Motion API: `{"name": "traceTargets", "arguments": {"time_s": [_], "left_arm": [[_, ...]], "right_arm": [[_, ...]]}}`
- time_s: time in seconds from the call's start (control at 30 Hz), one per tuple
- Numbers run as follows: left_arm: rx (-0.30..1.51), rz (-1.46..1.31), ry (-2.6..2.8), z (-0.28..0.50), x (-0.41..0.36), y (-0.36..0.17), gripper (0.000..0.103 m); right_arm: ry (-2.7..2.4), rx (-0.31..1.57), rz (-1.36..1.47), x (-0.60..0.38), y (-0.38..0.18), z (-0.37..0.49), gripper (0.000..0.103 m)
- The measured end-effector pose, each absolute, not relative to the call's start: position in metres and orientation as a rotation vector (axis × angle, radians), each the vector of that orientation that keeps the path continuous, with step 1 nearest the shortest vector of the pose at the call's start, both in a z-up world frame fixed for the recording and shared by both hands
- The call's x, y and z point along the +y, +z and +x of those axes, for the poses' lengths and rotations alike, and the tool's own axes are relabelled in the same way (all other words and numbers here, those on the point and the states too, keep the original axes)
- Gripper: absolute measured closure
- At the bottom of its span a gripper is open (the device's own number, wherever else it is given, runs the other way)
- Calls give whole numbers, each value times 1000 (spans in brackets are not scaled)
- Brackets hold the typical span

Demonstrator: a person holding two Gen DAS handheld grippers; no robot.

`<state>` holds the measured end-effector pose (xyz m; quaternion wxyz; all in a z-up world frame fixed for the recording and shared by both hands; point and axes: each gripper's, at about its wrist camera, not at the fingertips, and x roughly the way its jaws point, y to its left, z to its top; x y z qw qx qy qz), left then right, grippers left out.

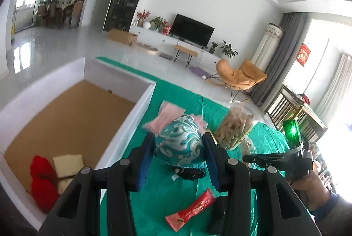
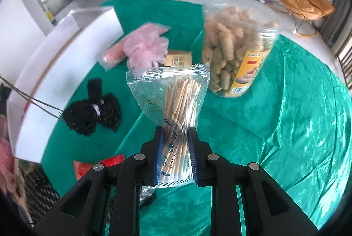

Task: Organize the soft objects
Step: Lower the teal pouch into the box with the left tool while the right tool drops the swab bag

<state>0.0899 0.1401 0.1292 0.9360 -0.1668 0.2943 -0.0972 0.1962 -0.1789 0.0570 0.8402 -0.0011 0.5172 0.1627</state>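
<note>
My left gripper (image 1: 178,141) is shut on a teal brocade pouch (image 1: 179,144) and holds it above the green tablecloth (image 1: 158,196), right of a white box (image 1: 140,104). The box holds red yarn (image 1: 41,183) and a beige packet (image 1: 67,164). My right gripper (image 2: 176,137) is shut on a clear bag of cotton swabs (image 2: 173,104), held upright over the green cloth (image 2: 275,126). A black knitted item (image 2: 92,112), a pink mesh puff (image 2: 145,49) and a pink packet (image 2: 116,53) lie on the cloth beside the white box (image 2: 55,64).
A clear jar of puffed snacks (image 2: 233,46) stands at the back right of the table; it also shows in the left wrist view (image 1: 233,128). A red packet (image 1: 191,209) lies near the front edge. A small tan box (image 2: 178,59) sits behind the swab bag.
</note>
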Motion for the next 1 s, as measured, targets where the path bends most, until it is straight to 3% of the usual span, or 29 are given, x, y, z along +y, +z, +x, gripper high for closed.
{"name": "traceTargets", "arguments": {"time_s": [0.33, 0.63, 1.0], "left_arm": [[576, -358, -196, 78, 156, 165, 59], [546, -239, -270, 89, 111, 209, 59], [581, -300, -201, 84, 157, 196, 59]], "right_arm": [[400, 1017, 60, -169, 87, 195, 80], [427, 999, 112, -169, 90, 188, 80], [550, 997, 186, -140, 116, 185, 80]]}}
